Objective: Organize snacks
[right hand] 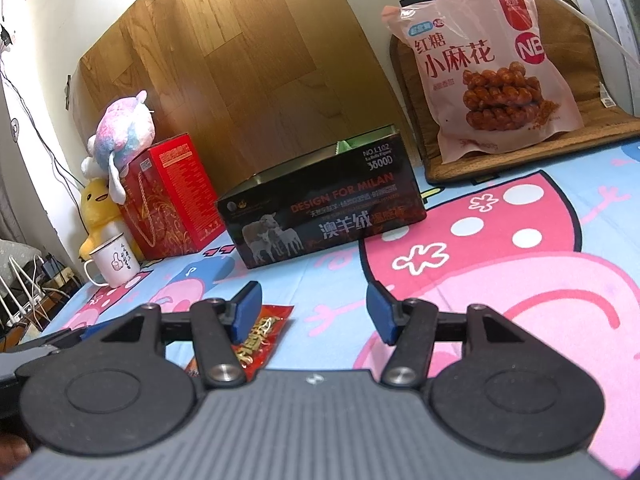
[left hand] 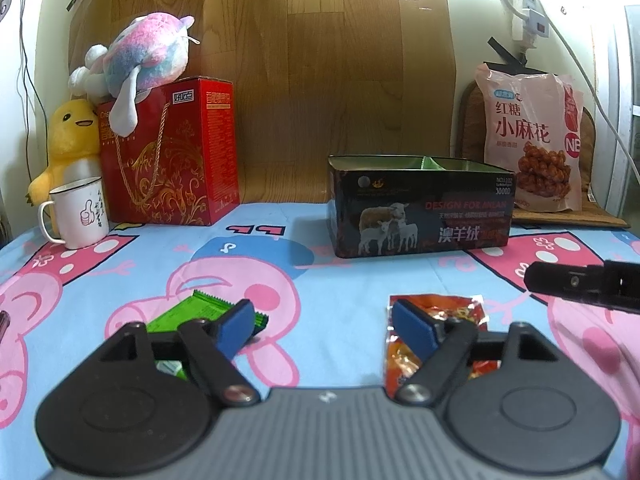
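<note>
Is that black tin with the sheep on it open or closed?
Open. The black tin has no lid on; its bare inner walls show, and something green pokes above the rim.

A white mug with a thumbs-up print is standing far ahead to the left of the tool, with a yellow plush duck sitting just behind it. A pastel plush toy is lying on top of a red gift box. A wooden board is leaning against the wall straight ahead, and cartoon-print bedding is covering the surface underneath.
</note>
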### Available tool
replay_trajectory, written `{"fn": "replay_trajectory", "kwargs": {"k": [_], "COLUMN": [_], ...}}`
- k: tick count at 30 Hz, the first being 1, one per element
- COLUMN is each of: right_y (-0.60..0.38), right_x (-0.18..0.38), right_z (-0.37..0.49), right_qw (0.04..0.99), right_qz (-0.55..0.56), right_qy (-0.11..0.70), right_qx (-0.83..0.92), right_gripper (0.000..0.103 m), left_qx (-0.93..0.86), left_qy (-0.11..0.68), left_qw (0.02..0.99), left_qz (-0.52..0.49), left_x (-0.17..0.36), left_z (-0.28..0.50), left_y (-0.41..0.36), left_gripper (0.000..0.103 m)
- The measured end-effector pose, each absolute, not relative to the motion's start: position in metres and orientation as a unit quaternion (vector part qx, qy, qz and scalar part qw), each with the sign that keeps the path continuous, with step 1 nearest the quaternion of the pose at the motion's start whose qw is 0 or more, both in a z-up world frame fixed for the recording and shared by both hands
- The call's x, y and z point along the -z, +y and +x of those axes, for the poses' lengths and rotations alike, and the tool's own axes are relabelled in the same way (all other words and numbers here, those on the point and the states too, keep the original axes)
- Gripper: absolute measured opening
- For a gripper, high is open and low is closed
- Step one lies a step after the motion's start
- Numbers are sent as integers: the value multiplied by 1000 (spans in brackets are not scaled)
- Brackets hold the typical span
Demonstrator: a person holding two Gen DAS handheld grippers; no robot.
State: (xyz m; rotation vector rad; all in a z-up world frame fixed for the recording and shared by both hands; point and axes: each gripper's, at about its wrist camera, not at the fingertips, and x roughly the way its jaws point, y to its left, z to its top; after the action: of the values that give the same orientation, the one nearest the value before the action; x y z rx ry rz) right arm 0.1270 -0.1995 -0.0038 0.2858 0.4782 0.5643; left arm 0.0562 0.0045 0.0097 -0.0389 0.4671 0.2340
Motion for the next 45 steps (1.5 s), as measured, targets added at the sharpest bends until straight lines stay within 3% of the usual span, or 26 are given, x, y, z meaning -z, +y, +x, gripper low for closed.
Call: {"fn": "replay_trajectory", "kwargs": {"k": [16, 20, 45], "right_y": [-201, -202, -203], "right_x": [4, 4, 4], "right_z": [128, 127, 128], "right_qw": [924, 926, 925], "right_qz": [145, 148, 154], "right_qy": [233, 228, 228], "right_qx": [-268, -263, -262], "right_gripper": [64, 71, 78], "left_qx": [-114, -115, -113], "left_qy": [228, 228, 227], "left_qw": [967, 967, 967], "left_qz": [-15, -15, -12], "left_x": [-10, -10, -10], "left_z": [55, 55, 56], "left_y": [3, 3, 1], "left_gripper": [83, 84, 85]}}
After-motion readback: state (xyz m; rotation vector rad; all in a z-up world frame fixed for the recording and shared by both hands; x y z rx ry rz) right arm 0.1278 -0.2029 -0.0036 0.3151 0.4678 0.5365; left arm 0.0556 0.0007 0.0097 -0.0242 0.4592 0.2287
